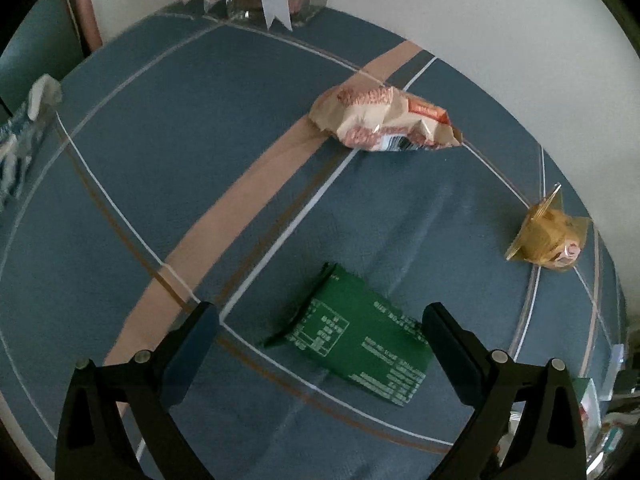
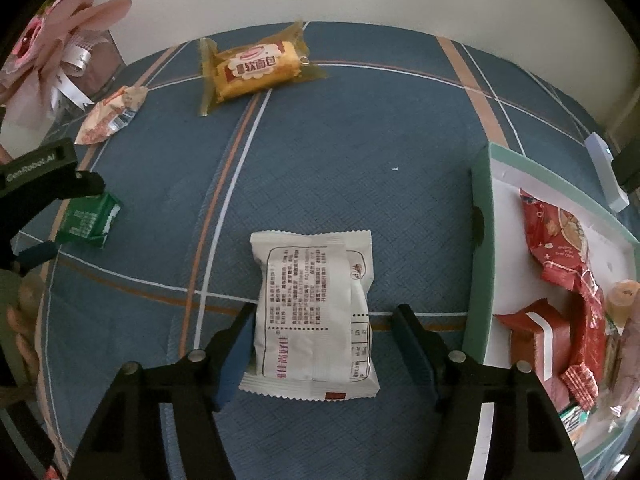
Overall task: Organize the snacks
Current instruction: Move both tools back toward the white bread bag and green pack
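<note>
Two grippers over the blue plaid tablecloth. Right gripper straddles the white printed snack packet — fingers apart, not pressing. Left gripper gapes above the flat green snack pack. Green-walled box right.

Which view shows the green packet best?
The left wrist view: the green packet lies close and large between the open left gripper fingers, its printed text visible. The right wrist view shows it only small at the left edge, partly behind that gripper.
</note>
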`<state>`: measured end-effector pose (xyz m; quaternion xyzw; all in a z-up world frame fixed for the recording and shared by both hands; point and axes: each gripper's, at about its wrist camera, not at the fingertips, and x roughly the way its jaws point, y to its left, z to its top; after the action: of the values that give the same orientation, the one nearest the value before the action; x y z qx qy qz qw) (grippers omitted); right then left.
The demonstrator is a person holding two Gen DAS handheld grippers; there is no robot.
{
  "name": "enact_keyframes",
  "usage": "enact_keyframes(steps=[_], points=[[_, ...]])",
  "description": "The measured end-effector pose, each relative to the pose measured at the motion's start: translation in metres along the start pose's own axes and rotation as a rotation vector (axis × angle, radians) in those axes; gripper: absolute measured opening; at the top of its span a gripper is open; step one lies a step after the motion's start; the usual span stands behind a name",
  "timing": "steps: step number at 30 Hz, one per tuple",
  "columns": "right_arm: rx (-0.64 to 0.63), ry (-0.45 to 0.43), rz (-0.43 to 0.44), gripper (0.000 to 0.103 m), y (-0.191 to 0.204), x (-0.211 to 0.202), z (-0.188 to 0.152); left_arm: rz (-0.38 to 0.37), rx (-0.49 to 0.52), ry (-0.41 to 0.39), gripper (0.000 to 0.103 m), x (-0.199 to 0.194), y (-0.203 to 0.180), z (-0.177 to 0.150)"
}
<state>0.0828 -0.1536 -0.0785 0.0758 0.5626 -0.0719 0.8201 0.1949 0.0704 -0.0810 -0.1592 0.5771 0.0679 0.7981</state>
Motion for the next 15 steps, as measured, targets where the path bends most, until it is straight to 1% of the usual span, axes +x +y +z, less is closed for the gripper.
enact_keyframes(steps=[1,3,5,6,8,9,11,15], points=[[0.0,0.0,0.0,0.07,-0.0001,-0.0003,-0.0004,0.0,-0.002,0.003,0.101,0.0,0.0002,0.0006],[0.001,0.0,-0.002,0.065,-0.0001,-0.0022,-0.0016,0.005,0.007,0.005,0.101,-0.0002,-0.0004,0.0018],[-0.001,-0.001,-0.006,0.056,-0.0004,-0.0042,-0.0026,0.003,0.011,0.013,0.101,-0.0017,-0.0013,0.001],[0.0,0.0,-0.007,0.056,-0.0006,-0.0046,-0.0027,-0.007,0.008,0.019,0.1,-0.0043,0.0,-0.0018],[0.005,0.005,-0.002,0.056,-0.0021,-0.0048,-0.004,-0.037,0.0,0.031,0.093,-0.0038,0.0005,-0.0017],[0.005,0.006,-0.003,0.056,-0.0026,-0.0052,-0.0048,-0.053,-0.006,0.035,0.091,-0.0037,0.0004,-0.0005],[0.002,0.009,-0.006,0.056,-0.0035,-0.0072,-0.007,-0.071,-0.004,0.032,0.083,-0.0072,0.0013,-0.0021],[-0.001,0.014,-0.008,0.056,-0.0028,-0.0076,-0.009,-0.061,-0.014,0.013,0.083,-0.007,-0.0032,0.0006]])
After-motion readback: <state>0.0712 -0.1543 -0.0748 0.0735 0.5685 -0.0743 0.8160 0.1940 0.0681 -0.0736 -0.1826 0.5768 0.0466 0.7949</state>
